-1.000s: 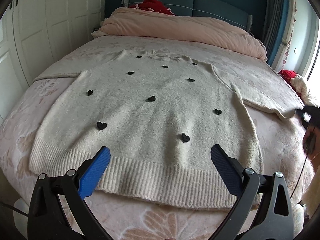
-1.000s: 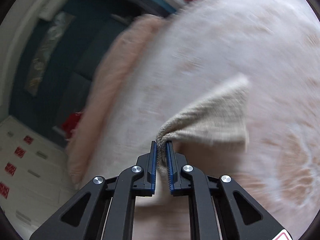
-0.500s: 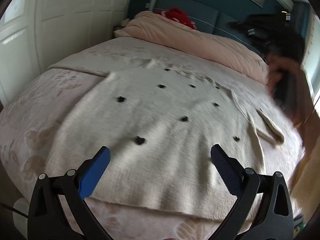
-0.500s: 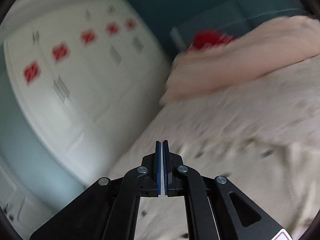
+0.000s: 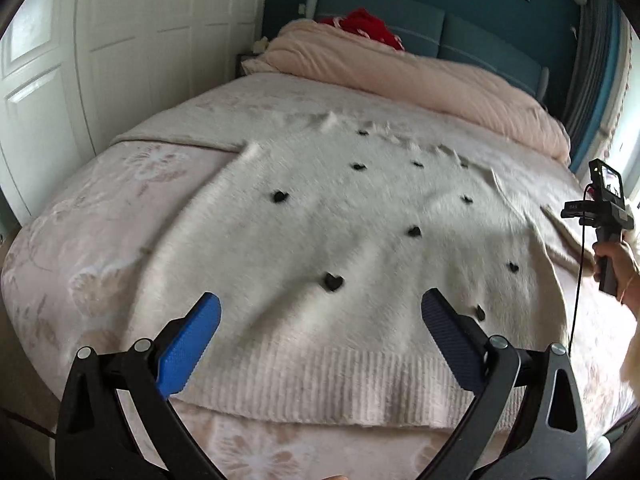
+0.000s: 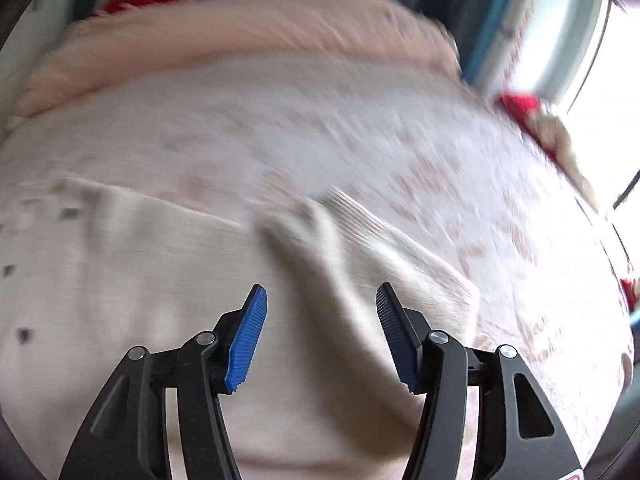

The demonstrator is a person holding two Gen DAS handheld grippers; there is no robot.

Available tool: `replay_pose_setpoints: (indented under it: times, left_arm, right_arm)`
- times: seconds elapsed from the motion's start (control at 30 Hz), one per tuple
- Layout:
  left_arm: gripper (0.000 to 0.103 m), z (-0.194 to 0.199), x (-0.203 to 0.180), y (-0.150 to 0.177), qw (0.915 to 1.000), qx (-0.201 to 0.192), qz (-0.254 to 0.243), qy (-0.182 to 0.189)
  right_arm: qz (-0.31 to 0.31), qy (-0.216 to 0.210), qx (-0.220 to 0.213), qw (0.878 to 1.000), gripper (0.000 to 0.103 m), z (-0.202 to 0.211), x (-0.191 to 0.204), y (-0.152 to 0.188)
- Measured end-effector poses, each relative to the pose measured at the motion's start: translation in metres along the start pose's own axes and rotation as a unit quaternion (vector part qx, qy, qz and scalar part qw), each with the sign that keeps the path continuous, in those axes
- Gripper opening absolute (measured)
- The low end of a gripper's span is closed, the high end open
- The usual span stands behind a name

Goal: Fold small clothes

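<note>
Sweater (image 5: 360,248) ahead (flat) — gripper (image 5: 320,332) spread.

We are holding our left gripper (image 5: 320,330) with its blue fingers (image 5: 188,350) spread wide apart, gripping nothing. Our right gripper (image 6: 321,334) is also gaping, its jaws parted, and our right hand (image 5: 614,258) is wrapping its handle.

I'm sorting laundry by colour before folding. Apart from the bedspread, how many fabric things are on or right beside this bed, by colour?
Cream sweater: 1
Pink quilt: 1
Red fabric bundles, one by the headboard and one at the window side: 2
Total: 4
</note>
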State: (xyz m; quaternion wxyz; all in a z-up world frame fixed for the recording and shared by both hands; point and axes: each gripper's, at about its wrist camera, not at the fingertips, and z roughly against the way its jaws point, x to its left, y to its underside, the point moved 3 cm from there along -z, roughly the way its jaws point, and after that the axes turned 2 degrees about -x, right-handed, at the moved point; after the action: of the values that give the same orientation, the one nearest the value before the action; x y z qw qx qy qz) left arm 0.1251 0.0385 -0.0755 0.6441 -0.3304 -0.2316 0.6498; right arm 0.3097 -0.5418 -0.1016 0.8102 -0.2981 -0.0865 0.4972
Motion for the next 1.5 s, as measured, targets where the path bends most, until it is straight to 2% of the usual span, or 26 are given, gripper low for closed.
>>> replay_pose_setpoints:
  times: [0.03,0.1,0.17,0.23,0.27,0.33,0.37,0.47,0.53,0.6,0.63,0.7,0.73,0.77,0.83,0.87,1.0,1.1,1.23,1.3,1.33,1.37,1.4,1.43,1.47,1.5]
  left_arm:
    - [0.098,-0.001,-0.004,0.001,1.0000,0.004,-0.002,0.001]
    - [0.098,-0.001,-0.013,0.002,0.9999,0.006,-0.008,0.006]
    - [0.098,-0.004,-0.019,0.000,0.9998,0.010,-0.016,0.005]
    - [0.098,-0.007,-0.019,-0.001,0.9998,0.012,-0.016,0.003]
    - [0.098,-0.008,-0.018,-0.002,0.9998,0.013,-0.013,0.004]
    - [0.098,-0.012,-0.015,-0.005,0.9999,0.013,-0.003,0.006]
    - [0.098,-0.013,-0.013,-0.006,0.9999,0.012,0.002,0.006]
    - [0.098,-0.017,-0.008,-0.010,0.9997,0.010,0.019,0.006]
    - [0.098,-0.017,-0.005,-0.014,0.9993,0.010,0.034,0.008]
    - [0.098,-0.015,-0.001,-0.020,0.9987,0.011,0.047,0.017]
    - [0.098,-0.016,0.001,-0.023,0.9984,0.014,0.051,0.020]
    - [0.098,-0.019,0.010,-0.033,0.9971,0.021,0.065,0.034]
    - [0.098,-0.020,0.014,-0.038,0.9963,0.020,0.070,0.045]
    - [0.098,-0.023,0.019,-0.045,0.9954,0.018,0.076,0.056]
    - [0.098,-0.037,0.026,-0.065,0.9934,0.015,0.089,0.072]
    - [0.098,-0.044,0.026,-0.073,0.9928,0.020,0.090,0.076]
    - [0.098,-0.098,0.015,-0.118,0.9894,0.031,0.109,0.091]
    - [0.098,-0.150,0.003,-0.138,0.9865,0.046,0.131,0.086]
    - [0.097,-0.223,-0.003,-0.136,0.9780,0.105,0.170,0.060]
    - [0.089,-0.243,-0.006,-0.132,0.9769,0.110,0.178,0.043]
    - [0.079,-0.245,-0.009,-0.136,0.9803,0.093,0.172,0.030]
    - [0.055,-0.245,-0.014,-0.140,0.9829,0.079,0.163,0.033]
    - [0.043,-0.248,-0.018,-0.145,0.9838,0.075,0.157,0.045]
    - [0.022,-0.251,-0.021,-0.151,0.9836,0.075,0.153,0.061]
    - [0.013,-0.253,-0.025,-0.156,0.9832,0.074,0.152,0.070]
    - [0.013,-0.251,-0.028,-0.170,0.9846,0.056,0.147,0.075]
  right_arm:
    - [-0.008,-0.006,0.019,1.000,0.057,-0.014,-0.003,0.000]
    - [-0.021,-0.030,0.052,0.998,0.045,-0.041,-0.013,0.003]
    - [-0.027,-0.042,0.046,0.998,0.012,-0.044,-0.015,0.005]
    - [-0.048,-0.067,0.023,0.996,0.011,-0.030,-0.017,-0.003]
    - [-0.056,-0.088,0.003,0.995,0.011,-0.024,-0.005,-0.010]
    - [-0.049,-0.144,-0.050,0.987,0.011,0.021,0.028,-0.030]
    - [-0.041,-0.176,-0.070,0.981,0.011,0.042,0.043,-0.035]
    - [0.009,-0.294,-0.115,0.949,0.011,0.109,0.129,-0.046]
    - [0.045,-0.376,-0.103,0.920,0.016,0.138,0.200,-0.040]
    - [0.079,-0.423,-0.086,0.899,0.019,0.147,0.264,-0.022]
    - [0.097,-0.426,-0.080,0.896,0.020,0.150,0.285,-0.012]
    - [0.101,-0.431,-0.080,0.893,0.021,0.157,0.295,0.006]
    - [0.089,-0.435,-0.083,0.892,0.025,0.158,0.286,0.013]
    - [0.079,-0.431,-0.087,0.895,0.036,0.159,0.276,0.018]
    - [0.047,-0.384,-0.105,0.916,0.055,0.155,0.230,0.037]
    - [0.034,-0.345,-0.108,0.932,0.057,0.147,0.200,0.049]
    - [0.035,-0.221,-0.075,0.972,0.057,0.109,0.136,0.082]
    - [0.030,-0.197,-0.045,0.979,0.057,0.079,0.114,0.088]
    - [0.030,-0.201,-0.013,0.979,0.057,0.046,0.116,0.081]
    - [0.011,-0.215,-0.012,0.977,0.057,0.041,0.118,0.075]
    - [0.001,-0.222,-0.013,0.975,0.057,0.039,0.118,0.069]
    - [-0.005,-0.228,-0.016,0.974,0.057,0.042,0.120,0.066]
    - [-0.012,-0.237,-0.022,0.971,0.055,0.043,0.121,0.060]
    - [-0.015,-0.244,-0.027,0.969,0.041,0.043,0.123,0.058]
    - [-0.016,-0.252,-0.034,0.967,0.019,0.045,0.125,0.052]
    - [-0.020,-0.256,-0.043,0.966,0.017,0.048,0.125,0.045]
